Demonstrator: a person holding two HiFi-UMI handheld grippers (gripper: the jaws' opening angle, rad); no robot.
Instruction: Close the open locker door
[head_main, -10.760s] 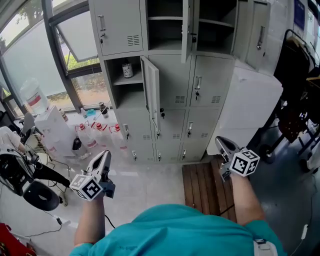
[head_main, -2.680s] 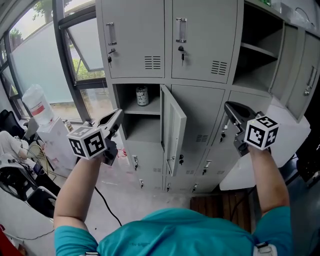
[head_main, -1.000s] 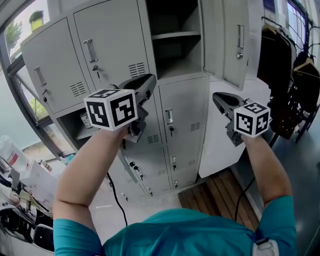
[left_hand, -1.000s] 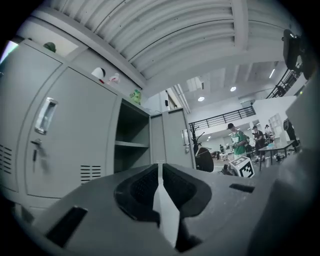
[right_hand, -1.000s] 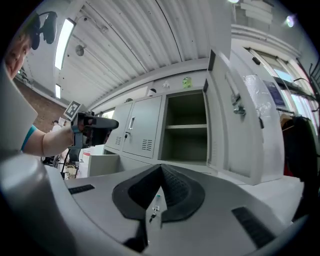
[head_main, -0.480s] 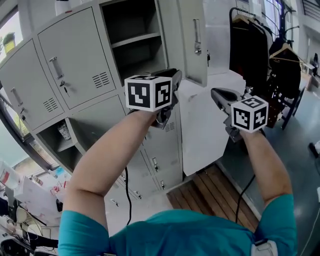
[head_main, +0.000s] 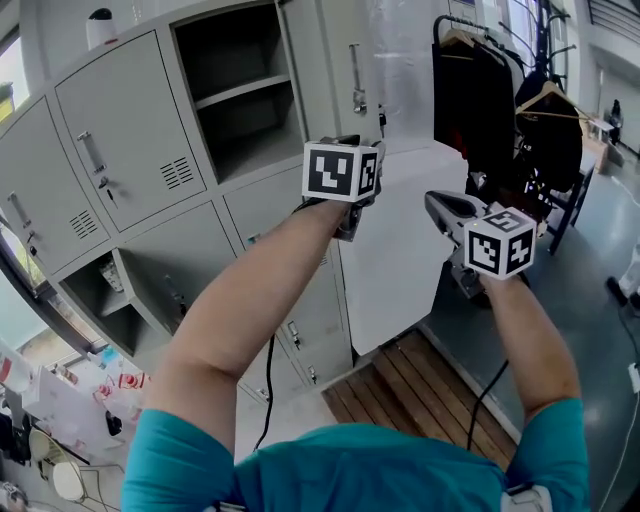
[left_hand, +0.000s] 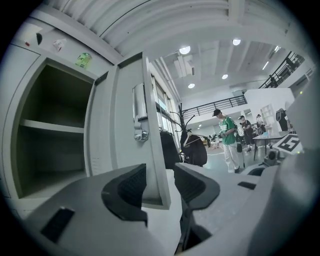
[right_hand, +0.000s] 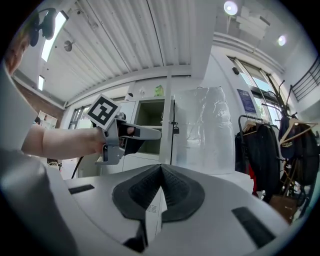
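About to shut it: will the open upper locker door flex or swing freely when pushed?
The locker door looks like thin sheet metal with a folded edge, so probably stiff and light. Its edge stands inside the left claw, whose jaws are opening; a nudge should swing it.

The locker door (left_hand: 125, 140) is smooth matt painted metal, its handle (left_hand: 139, 112) glossy, probably chromed; floor slats (head_main: 430, 385) bare wood.

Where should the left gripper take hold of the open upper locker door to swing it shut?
Its thin free edge below the handle, approached edge-on: the door stands upright with that edge between the left gripper's opening jaws, one flat face toward each pad.
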